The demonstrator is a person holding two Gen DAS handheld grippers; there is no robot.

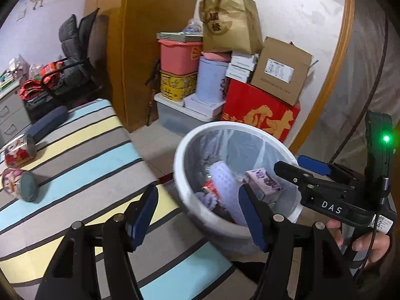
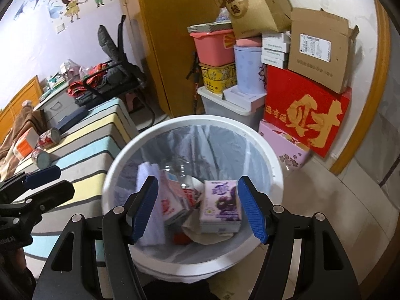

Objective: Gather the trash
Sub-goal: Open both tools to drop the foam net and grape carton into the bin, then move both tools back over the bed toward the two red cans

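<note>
A white bin [image 2: 272, 160] lined with a clear bag stands on the floor beside a striped mattress [image 1: 82, 155]. Inside lie a purple drink carton [image 2: 221, 205], a red-and-white carton [image 2: 172, 200] and crumpled paper. My right gripper [image 2: 198, 210] hangs open right over the bin with nothing between its pads. My left gripper [image 1: 198, 215] is open and empty at the bin's left rim [image 1: 190, 150], partly over the mattress. Two red cans [image 1: 20, 150] [image 1: 17, 182] lie on their sides on the mattress, far left. Each gripper shows in the other's view: right [image 1: 297, 166], left [image 2: 48, 183].
Behind the bin are a red box [image 2: 305, 115], a cardboard box [image 2: 317, 50], a pink tub [image 2: 215, 47], a grey storage bin [image 2: 225, 107] and a brown paper bag [image 2: 252, 2]. A wooden wardrobe [image 2: 170, 50] and a black chair [image 2: 117, 75] stand at the back. An orange box [image 2: 23, 145] lies near the cans.
</note>
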